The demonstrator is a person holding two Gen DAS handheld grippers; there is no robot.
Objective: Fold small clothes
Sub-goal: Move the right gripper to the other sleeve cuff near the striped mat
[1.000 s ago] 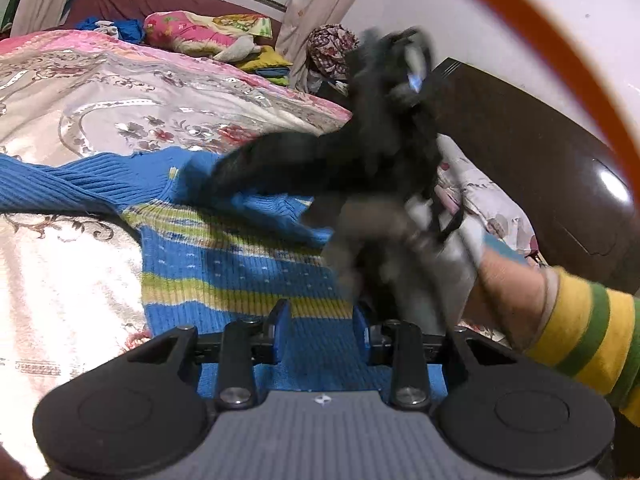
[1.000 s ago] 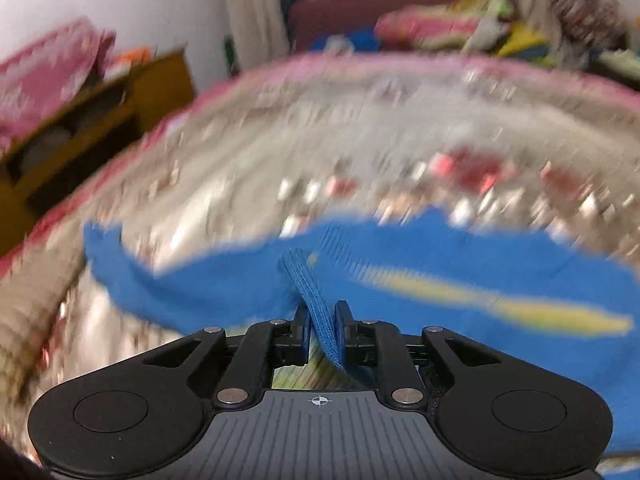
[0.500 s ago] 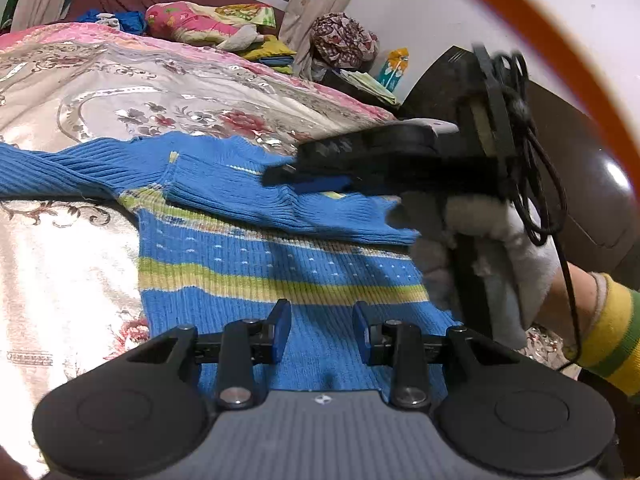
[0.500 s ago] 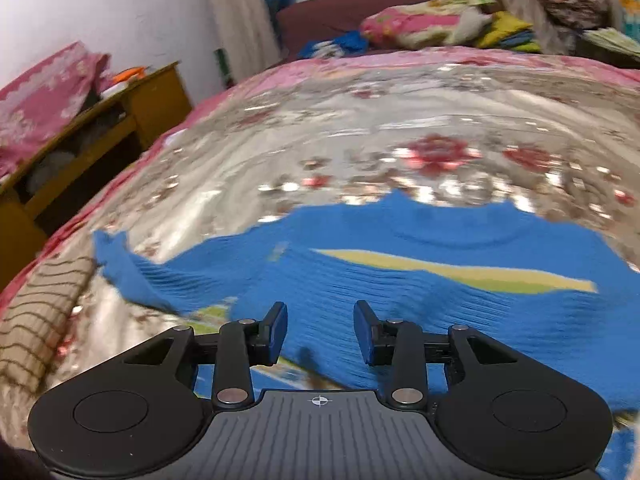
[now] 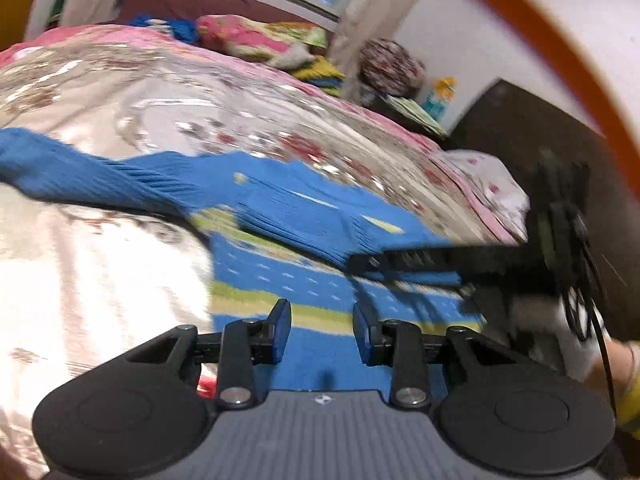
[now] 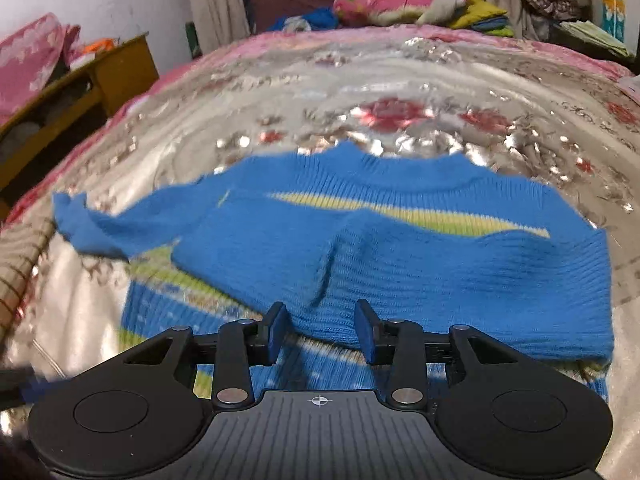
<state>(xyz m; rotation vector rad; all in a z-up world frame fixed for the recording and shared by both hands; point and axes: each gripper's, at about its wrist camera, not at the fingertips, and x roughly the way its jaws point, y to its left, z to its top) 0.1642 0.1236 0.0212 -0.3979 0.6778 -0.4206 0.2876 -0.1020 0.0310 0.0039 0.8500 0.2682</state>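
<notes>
Sweater [image 6: 400, 248], blue knit with yellow-green stripes, lies flat on the floral bedspread [image 6: 400, 80] and fills the centre of the right wrist view.

Progress, judged from the present lay:
- One sleeve [image 6: 420, 280] is folded across the chest; its cuff end sits in the lower centre of the frame.
- The other sleeve [image 6: 104, 224] extends unfolded toward the left edge of the frame.
- The striped body and hem show no fold.
- Remaining, by estimate: second sleeve in, then the body doubled over.

Tool state:
- Right gripper [image 6: 320, 328]: jaws apart, nothing between them. The folded sleeve's edge lies just beyond the fingertips, at the lower centre of the frame.
- Left gripper [image 5: 320, 332]: jaws apart, empty. It sits over the striped lower body of the sweater [image 5: 304, 236], at the lower centre of the left wrist view. Contact with the knit cannot be determined.

In the left wrist view the right gripper [image 5: 360, 264] enters from the right edge, reaching over the folded sleeve; motion blur obscures detail.
</notes>
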